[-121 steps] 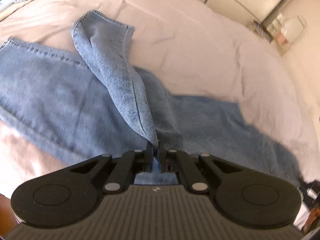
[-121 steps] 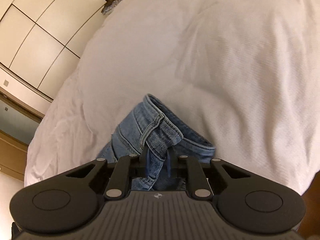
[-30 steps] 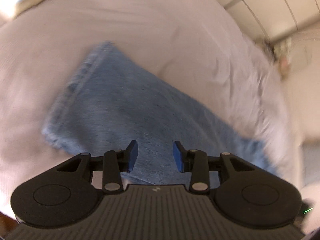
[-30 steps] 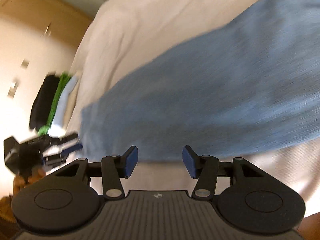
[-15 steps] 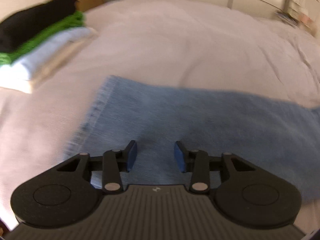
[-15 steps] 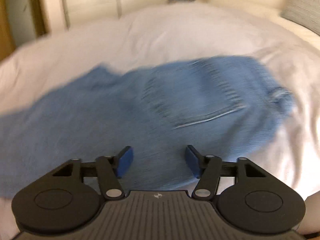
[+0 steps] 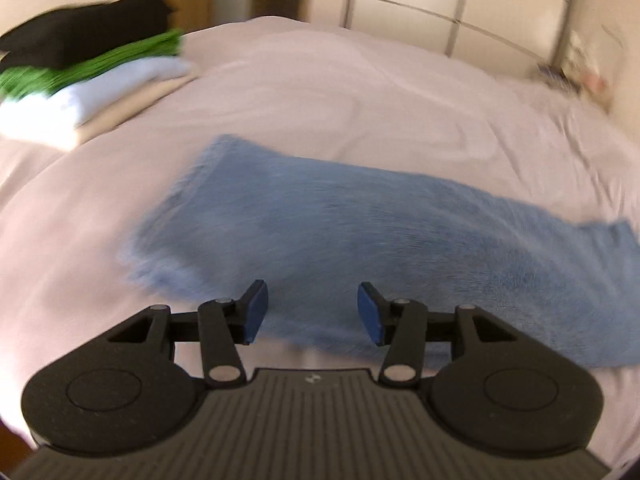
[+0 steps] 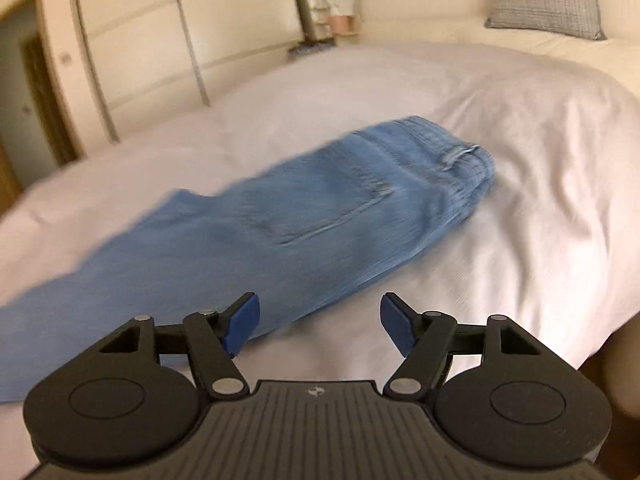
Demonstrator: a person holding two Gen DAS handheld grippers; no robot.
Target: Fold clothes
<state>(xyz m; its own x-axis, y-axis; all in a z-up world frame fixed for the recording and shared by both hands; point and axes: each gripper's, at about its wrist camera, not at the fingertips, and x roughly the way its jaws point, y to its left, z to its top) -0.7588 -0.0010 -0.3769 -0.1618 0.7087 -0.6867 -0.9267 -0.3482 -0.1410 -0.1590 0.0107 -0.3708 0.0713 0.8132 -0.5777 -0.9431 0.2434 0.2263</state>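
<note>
A: Where are the jeans (image 7: pixel 360 248) now?

B: They lie flat on the white bed (image 7: pixel 320 92), folded lengthwise into one long strip. In the right wrist view the waistband end (image 8: pixel 452 160) points toward the far right side of the bed, and a back pocket faces up.

A: And the left gripper (image 7: pixel 312 312)?

B: Its jaws are opening, with nothing between them. It hangs over the near long edge of the jeans, close to the hem end.

A: The right gripper (image 8: pixel 320 324)?

B: Also opening, quite wide, and empty. It is above the near edge of the jeans, by the waist part.

A: Anything else on the bed?

B: A stack of folded clothes (image 7: pixel 88 68) sits at the far left corner.
</note>
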